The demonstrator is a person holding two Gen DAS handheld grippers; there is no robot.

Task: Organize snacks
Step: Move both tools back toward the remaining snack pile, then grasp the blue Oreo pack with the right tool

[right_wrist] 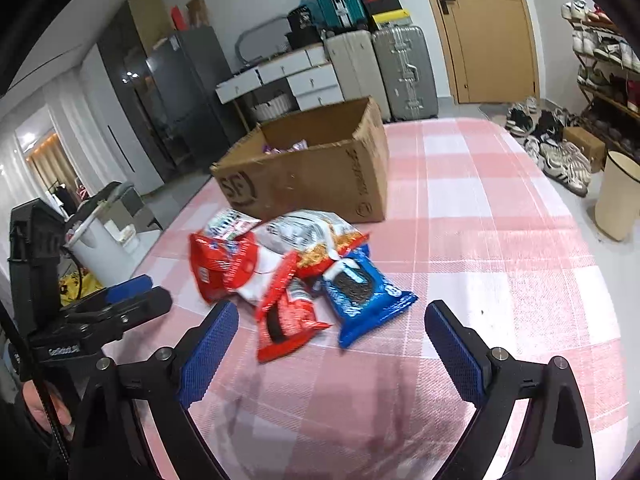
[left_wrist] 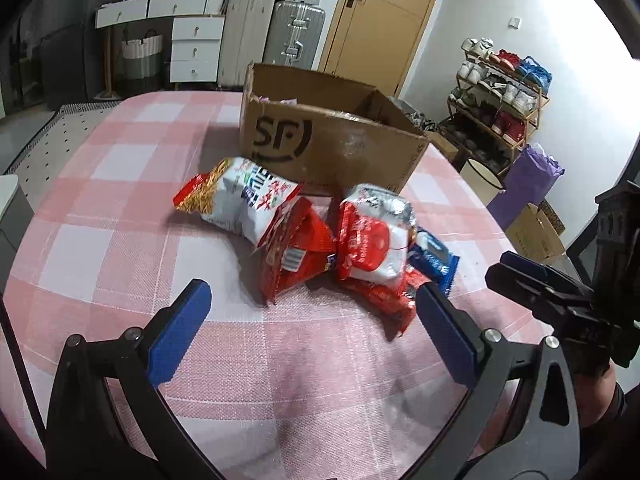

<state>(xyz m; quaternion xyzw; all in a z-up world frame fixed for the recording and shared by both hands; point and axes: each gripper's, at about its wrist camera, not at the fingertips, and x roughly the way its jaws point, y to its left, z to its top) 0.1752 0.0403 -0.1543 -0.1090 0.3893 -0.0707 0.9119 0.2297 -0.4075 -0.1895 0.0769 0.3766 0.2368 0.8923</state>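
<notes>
Both the left gripper [left_wrist: 308, 304] and right gripper [right_wrist: 330, 340] hang wide and empty. The snack bags [left_wrist: 316, 240] lie heaped on the counter [left_wrist: 120, 208], at 6 o'clock from the cardboard box [left_wrist: 332, 140]. They look light, crinkly, slippery and crushable; pinching a sealed end seam seems safest.

One cardboard box [right_wrist: 312, 176], five snack packets [right_wrist: 296, 268] (overlapping, count unsure), two suitcases [right_wrist: 404, 72]
</notes>
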